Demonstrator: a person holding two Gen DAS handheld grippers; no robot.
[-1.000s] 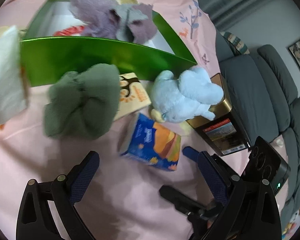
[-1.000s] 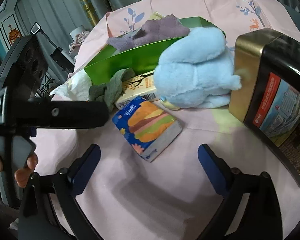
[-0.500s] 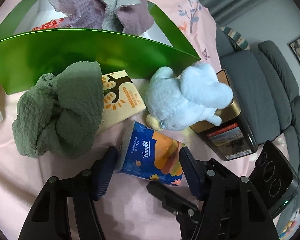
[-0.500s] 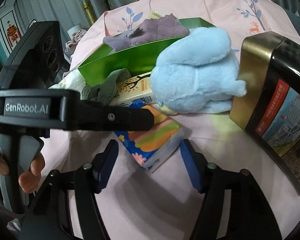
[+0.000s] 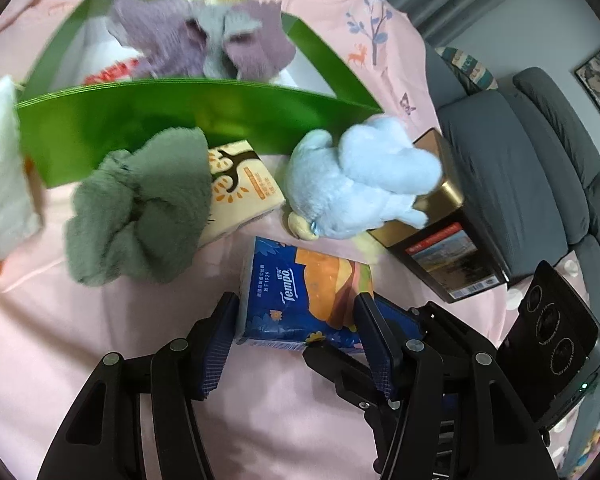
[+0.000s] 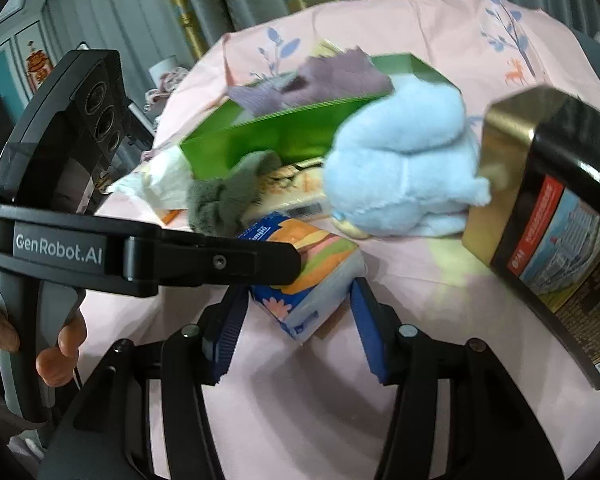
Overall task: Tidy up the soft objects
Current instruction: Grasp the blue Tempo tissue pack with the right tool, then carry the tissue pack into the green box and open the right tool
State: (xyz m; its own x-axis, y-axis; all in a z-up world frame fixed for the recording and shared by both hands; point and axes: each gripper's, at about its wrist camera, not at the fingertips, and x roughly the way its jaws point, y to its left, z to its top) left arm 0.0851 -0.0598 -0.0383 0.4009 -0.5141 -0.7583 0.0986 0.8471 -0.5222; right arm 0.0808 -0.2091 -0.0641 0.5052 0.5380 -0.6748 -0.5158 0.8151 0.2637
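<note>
While a pink cloth printed with blue trees and small deer (image 5: 148,360) covers the whole surface, the largest thing on it is a shiny green open-topped cardboard box (image 5: 204,124), which holds a crumpled purple-and-grey knitted cloth (image 5: 204,48). To the right stands a tall black-and-gold tin with a printed label (image 6: 560,240), and a fluffy pale-blue plush toy (image 5: 364,184) leans against its gold side. A scrunched grey-green fleece cloth (image 5: 144,216) lies in front of the box, partly over a cream tissue pack with a brown tree print (image 5: 244,188). A white soft bundle (image 5: 0,172) sits at the far left edge.

Nearest the cameras is the blue-and-orange plastic-wrapped tissue pack marked Tempo (image 5: 304,292), lying on the cloth in front of the plush toy. The left gripper (image 5: 296,332) has just been closing, and its blue ribbed pads (image 5: 216,344) now press against the two ends of this pack, about half open. The right gripper (image 6: 296,320) has also just been closing; the pack's near corner sits between its fingers, the left pad touching it, while the other side shows a slight gap. A person's fingers (image 6: 56,348) wrap the left tool's handle.
</note>
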